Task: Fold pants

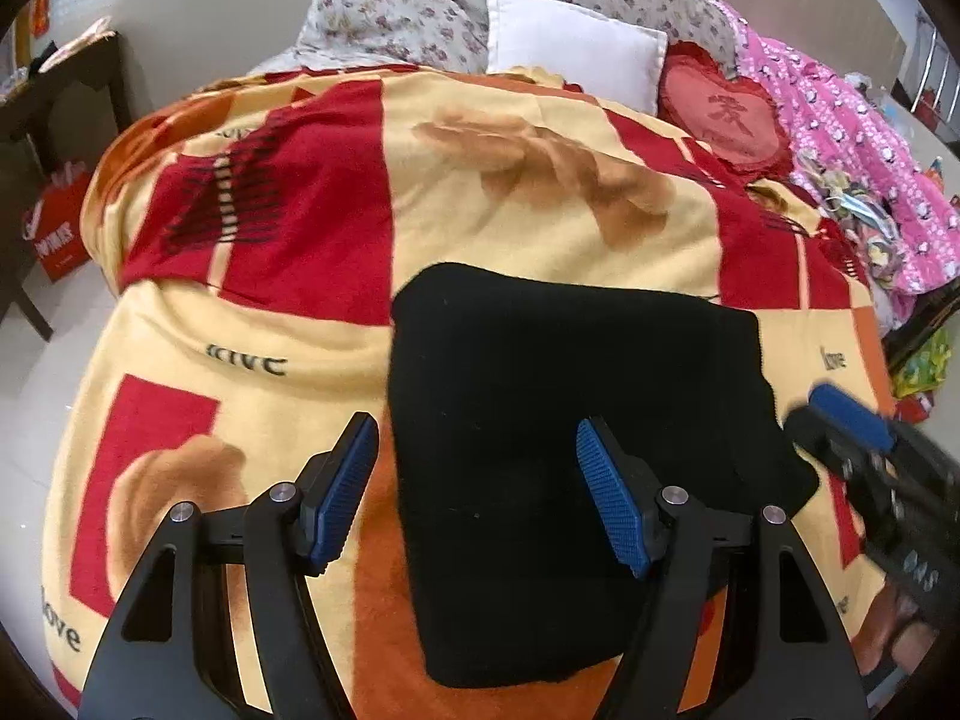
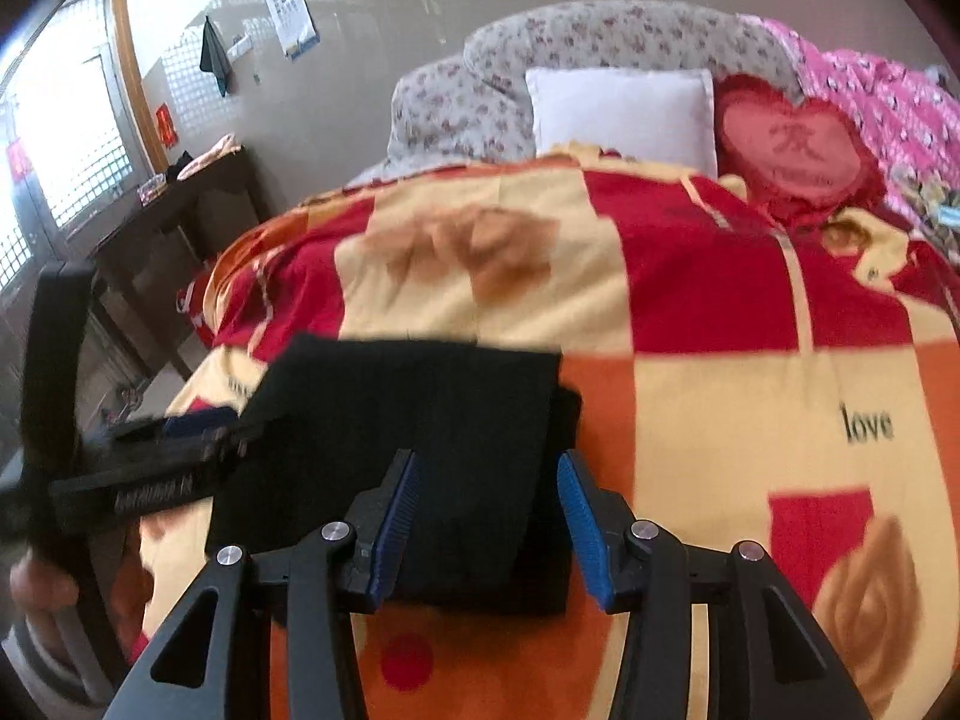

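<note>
Folded black pants point(image 1: 570, 420) are laid flat on the blanket-covered bed point(image 1: 240, 360), below both parted, empty tools: left tool point(image 1: 477, 498), right tool point(image 2: 486, 525). Beyond: white pillow point(image 1: 570, 42), heart cushion point(image 1: 726, 117).

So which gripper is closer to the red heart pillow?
Right. The right gripper is over the black pants' right edge, on the heart pillow's side; the left gripper is over their left edge.

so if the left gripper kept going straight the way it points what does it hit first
Most likely the folded black pants, right ahead of the open left gripper on the blanket. Depth is hard to judge, but nothing else lies between.
</note>
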`<state>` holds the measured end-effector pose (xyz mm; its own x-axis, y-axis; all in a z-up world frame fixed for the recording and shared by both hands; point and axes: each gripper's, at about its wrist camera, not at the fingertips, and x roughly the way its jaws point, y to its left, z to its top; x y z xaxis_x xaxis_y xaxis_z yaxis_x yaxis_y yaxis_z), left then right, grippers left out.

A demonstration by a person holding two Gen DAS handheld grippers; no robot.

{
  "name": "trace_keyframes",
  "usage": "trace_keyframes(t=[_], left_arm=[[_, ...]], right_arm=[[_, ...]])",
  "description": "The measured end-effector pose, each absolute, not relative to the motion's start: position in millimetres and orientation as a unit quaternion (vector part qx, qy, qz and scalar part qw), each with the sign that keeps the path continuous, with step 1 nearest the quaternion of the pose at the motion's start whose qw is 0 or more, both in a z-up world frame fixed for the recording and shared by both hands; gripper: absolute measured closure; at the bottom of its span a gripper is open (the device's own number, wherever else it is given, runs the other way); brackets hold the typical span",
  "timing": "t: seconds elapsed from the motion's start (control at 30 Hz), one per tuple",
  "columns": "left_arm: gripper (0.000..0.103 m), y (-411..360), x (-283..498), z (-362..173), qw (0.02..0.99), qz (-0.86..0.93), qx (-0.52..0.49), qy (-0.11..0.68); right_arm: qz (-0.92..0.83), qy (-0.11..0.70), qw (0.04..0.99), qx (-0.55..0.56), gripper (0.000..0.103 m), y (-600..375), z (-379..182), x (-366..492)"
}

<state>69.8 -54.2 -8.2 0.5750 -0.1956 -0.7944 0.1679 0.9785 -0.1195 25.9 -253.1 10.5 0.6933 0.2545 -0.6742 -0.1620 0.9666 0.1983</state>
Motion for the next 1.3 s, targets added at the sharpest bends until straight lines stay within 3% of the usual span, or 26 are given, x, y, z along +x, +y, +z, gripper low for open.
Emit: trace_keyframes(t=[0.13, 0.3, 0.63, 1.3], left_arm=[[0.033, -56.0, 75.8, -19.3, 0.884, -0.087, -0.005, 0.458], [0.033, -56.5, 79.3, -23.4, 0.884, -0.088, -0.014, 0.458], [0.033, -57.4, 65.7, -13.1, 0.897, -0.062, -0.002, 0.437], [0.033, -35.8, -5.4, 5.7, 0.922, -0.023, 0.002, 0.387]], right_arm=[[0.087, 0.392, 0.915, 0.036, 0.065, -242.0, -3.7, 56.4], [0.079, 0.407, 0.909, 0.041, 0.065, -242.8, -23.3, 72.8], [0.083, 0.387, 0.917, 0.059, 0.064, -251.3, 7.1, 33.4], [0.066, 0.384, 0.919, 0.056, 0.062, -238.7, 16.5, -11.4]])
